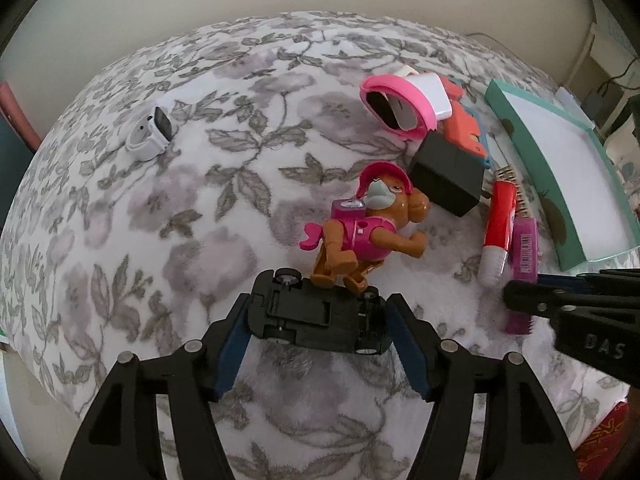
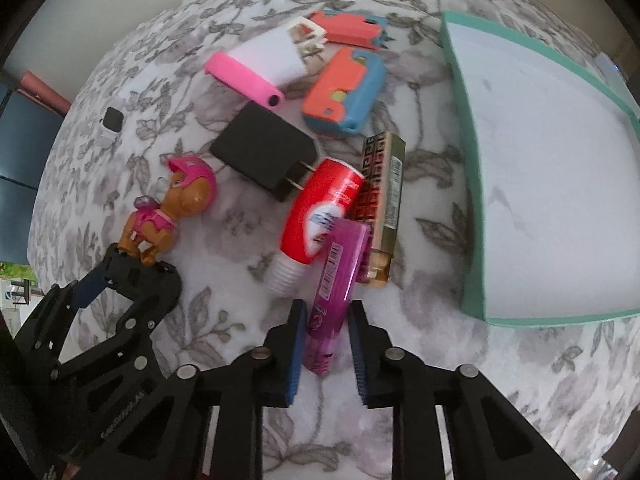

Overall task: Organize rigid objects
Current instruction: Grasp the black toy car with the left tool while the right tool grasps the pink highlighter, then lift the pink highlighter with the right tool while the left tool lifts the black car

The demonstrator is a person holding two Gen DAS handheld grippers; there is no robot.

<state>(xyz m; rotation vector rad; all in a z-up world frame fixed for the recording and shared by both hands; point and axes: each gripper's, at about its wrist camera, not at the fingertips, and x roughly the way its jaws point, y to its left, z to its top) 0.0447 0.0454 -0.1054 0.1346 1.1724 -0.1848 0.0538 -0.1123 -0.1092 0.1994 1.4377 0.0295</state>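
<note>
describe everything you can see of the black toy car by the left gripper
The black toy car looks like hard plastic and lies upside down on the floral fabric, its flat underside and small silver-hubbed wheels facing up. It sits crosswise between the fingers of the left gripper, whose blue pads flank its ends; whether they press on it is unclear. The feet of the brown and pink toy dog rest against its far edge.
</note>
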